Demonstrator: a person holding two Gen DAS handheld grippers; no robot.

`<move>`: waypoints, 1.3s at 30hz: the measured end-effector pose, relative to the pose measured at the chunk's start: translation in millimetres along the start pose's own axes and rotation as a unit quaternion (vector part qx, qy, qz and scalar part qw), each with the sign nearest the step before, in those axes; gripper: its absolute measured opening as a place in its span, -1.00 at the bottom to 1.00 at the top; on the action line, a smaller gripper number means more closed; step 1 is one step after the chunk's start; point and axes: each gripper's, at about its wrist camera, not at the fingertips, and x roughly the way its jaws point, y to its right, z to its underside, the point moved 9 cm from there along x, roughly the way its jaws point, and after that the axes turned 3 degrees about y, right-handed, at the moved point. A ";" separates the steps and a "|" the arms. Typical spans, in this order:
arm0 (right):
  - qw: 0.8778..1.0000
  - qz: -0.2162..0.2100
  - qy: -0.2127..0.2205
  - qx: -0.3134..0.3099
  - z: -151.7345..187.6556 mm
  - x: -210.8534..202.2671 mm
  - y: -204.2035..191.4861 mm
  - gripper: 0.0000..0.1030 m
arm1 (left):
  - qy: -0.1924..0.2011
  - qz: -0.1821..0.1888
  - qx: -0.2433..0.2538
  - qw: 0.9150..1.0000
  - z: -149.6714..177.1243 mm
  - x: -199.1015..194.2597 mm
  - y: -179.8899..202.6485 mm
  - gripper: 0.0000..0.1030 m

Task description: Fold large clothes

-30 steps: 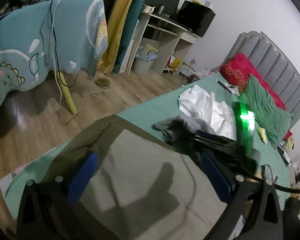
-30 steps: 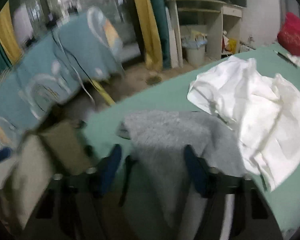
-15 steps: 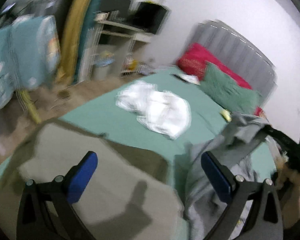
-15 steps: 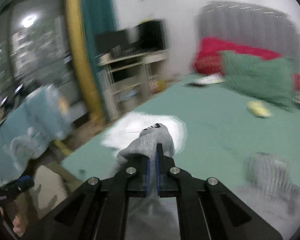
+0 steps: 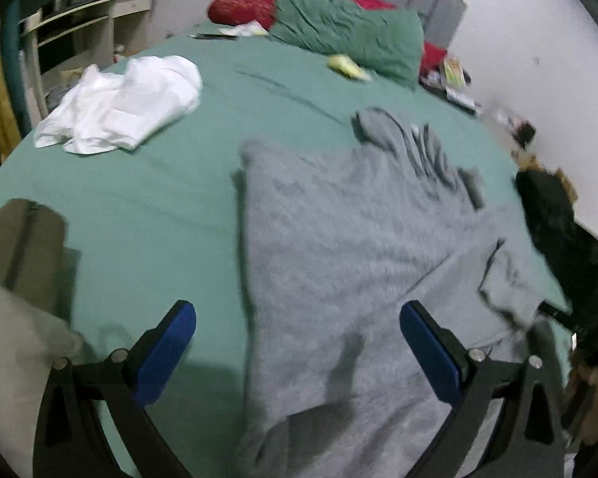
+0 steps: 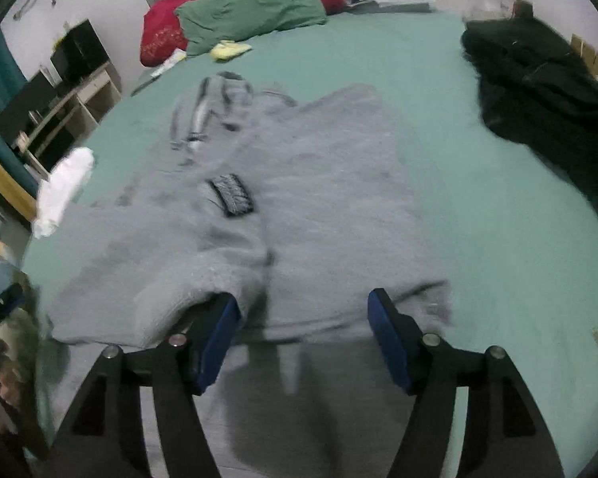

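Left wrist view: the left tool (image 5: 297,352) is hanging over the bed (image 5: 147,199) with its blue pads (image 5: 167,352) standing wide apart and gripping nothing. The grey garment (image 5: 339,263) is lying spread on the green sheet, running from directly under the tool out ahead of it, its striped end farthest away. A second ago a beige-olive folded garment (image 5: 16,263) was filling the space between the pads; it is now sitting off to the tool's left edge. The white garment (image 5: 119,103) is lying crumpled ahead and to the left, well apart from the grey one. Green pillow (image 5: 347,36) and red pillow (image 5: 255,4) are resting far ahead at the headboard. A black garment (image 5: 562,231) is lying at the right.

Right wrist view: the right tool (image 6: 303,338) is standing over the near hem of the grey garment (image 6: 299,199), which is lying flat ahead of it. Its jaws have just been opening: half a second ago they were pinched on grey fabric, and now the pads (image 6: 219,336) are parted with cloth below them but not pressed. The left pad is touching a raised fold. The black garment (image 6: 538,91) is lying ahead to the right, the white garment (image 6: 63,187) ahead to the left.
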 end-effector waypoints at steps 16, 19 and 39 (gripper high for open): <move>0.987 0.038 0.109 -0.115 -12.4 -54.0 -7.5 0.33 | -0.051 -0.004 -0.014 0.999 18.9 46.0 -14.4 -0.22; 0.971 -0.023 0.093 -0.219 0.2 -34.8 -80.7 0.33 | -0.043 -0.012 -0.012 0.999 17.4 40.8 -16.2 -0.37; 0.999 0.030 0.023 -0.038 -79.4 9.7 100.4 -0.72 | -0.013 -0.030 -0.015 0.999 8.5 32.0 -19.8 -0.43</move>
